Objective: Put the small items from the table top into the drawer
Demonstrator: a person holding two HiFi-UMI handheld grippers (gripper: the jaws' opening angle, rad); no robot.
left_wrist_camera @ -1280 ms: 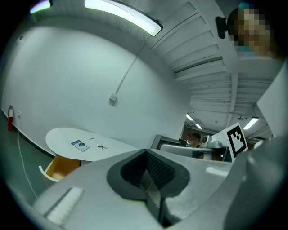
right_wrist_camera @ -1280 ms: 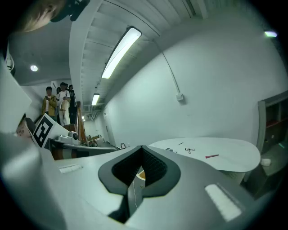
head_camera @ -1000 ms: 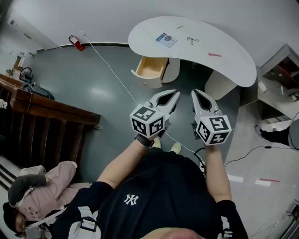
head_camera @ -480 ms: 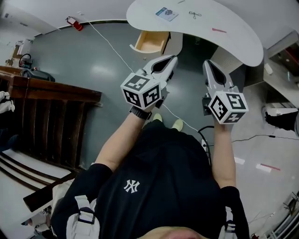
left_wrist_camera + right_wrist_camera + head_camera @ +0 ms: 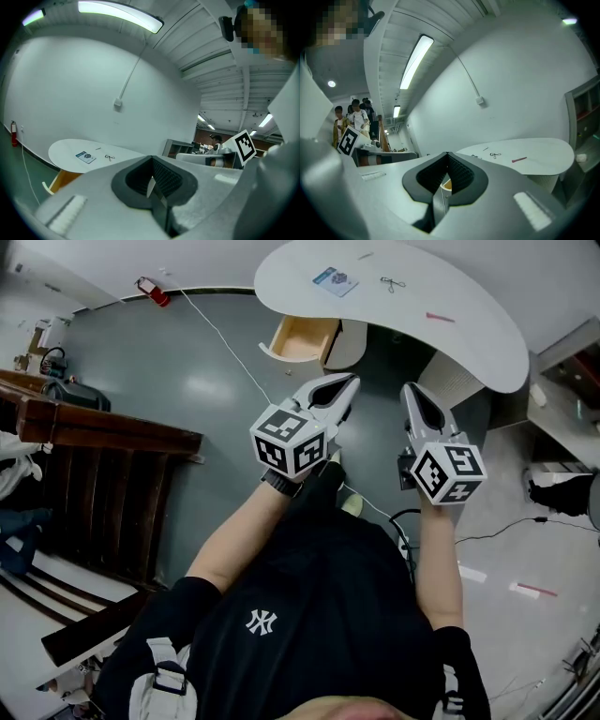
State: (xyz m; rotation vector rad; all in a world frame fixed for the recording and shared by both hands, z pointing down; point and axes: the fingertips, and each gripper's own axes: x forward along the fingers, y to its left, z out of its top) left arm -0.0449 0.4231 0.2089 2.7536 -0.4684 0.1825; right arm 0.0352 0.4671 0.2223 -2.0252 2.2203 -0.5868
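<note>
Grey floor fills most of the head view, with a white curved table [image 5: 469,348] at the far edge against a pale wall. Four small items lie on top of it, well apart from one another: a blue-and-white card [image 5: 335,279] towards the left, a small black tool with looped handles [image 5: 392,283] in the middle, a thin pink stick [image 5: 439,317] further right, and a tiny dark sliver [image 5: 364,256] by the far rim that is too small to identify. Under the table's left end a wooden drawer [image 5: 302,339] stands pulled open, its pale inside bare as far as can be seen.

Both grippers are held out in front of the person, side by side and apart, pointing towards the table and short of it. The left gripper [image 5: 347,382] has its jaws pressed together with nothing between them, which its own view confirms: the dark pads meet along one seam. The right gripper [image 5: 411,392] is likewise closed tight and empty. None of the table's items is touched.

A white cable [image 5: 225,343] runs across the floor from a red fire extinguisher [image 5: 155,292] on the far left. A dark wooden railing [image 5: 103,456] stands on the left, and a grey shelf unit [image 5: 562,381] on the right.
</note>
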